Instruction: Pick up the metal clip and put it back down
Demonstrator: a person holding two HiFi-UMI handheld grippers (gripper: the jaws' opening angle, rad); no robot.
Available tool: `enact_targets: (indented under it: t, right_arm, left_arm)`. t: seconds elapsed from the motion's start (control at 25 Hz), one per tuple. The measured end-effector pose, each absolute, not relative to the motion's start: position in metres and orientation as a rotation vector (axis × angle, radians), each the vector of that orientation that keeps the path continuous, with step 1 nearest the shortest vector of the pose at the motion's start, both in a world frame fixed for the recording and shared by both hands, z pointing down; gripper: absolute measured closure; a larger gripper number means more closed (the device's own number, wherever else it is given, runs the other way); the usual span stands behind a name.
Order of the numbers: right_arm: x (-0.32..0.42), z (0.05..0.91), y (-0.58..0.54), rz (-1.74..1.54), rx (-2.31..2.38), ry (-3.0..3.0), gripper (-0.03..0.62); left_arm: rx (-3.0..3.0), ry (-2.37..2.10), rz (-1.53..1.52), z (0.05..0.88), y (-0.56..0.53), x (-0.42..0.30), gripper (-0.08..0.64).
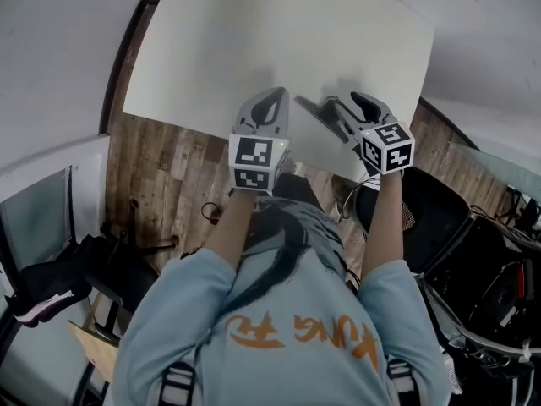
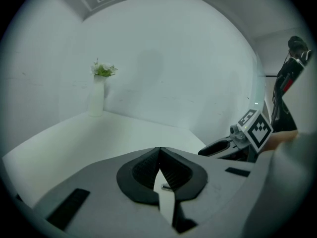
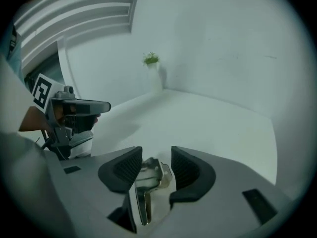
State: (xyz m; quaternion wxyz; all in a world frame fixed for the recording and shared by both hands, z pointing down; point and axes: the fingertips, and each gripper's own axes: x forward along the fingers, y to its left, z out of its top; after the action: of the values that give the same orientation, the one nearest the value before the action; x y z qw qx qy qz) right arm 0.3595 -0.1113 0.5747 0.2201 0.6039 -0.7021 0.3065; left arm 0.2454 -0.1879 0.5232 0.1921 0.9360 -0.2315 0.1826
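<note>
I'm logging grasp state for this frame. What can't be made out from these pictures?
1. Right gripper view: whether the metal clip is lifted or resting on the table. The right tool hides its underside.
2. Head view: the clip doesn't show, apparently because the right tool covers it.
3. Left gripper view: the speck below the left tool is too small to name.

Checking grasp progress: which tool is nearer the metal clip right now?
Right. The right tool has the metal clip between its open jaws. The left tool, jaws together, sits off to the left, apart from the clip.
</note>
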Motion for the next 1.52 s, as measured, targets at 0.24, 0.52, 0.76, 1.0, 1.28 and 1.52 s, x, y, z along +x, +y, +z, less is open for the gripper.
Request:
enact_targets:
  t: [0.24, 0.52, 0.76, 1.0, 1.28, 1.52]
  right_arm:
    - [0.364, 0.618, -0.110, 1.103, 1.584, -1.976, 0.385]
    - [0.351, 0.630, -0.104, 1.250, 1.607, -1.985, 0.471]
    - [0.322, 0.616, -0.095, 1.324, 1.628, -2.034, 0.535]
    - [0.318, 0.579, -0.102, 1.181, 1.796, -2.022, 0.571]
    - [0.369, 0.482, -0.106, 0.652, 2.146, -2.000, 0.571]
    - [0.392, 0.435, -0.129, 0.448, 2.265, -1.982, 0.571]
  left_arm:
    - [2.589, -0.674, 0.550, 0.539, -0.200, 0.255, 0.537]
    - [2.627, -0.669, 0.564, 0.534, -0.196, 0.256, 0.537]
    - [2.659, -0.648, 0.522, 0.521, -0.187, 0.250, 0.537]
    - [2.714, -0.606, 0.432, 0.496, -0.194, 0.267, 0.537]
    - [2.779, -0.605, 0.354, 0.469, -0.201, 0.279, 0.537]
    - [2.813, -0.671, 0.269, 0.437, -0.228, 0.275, 0.537]
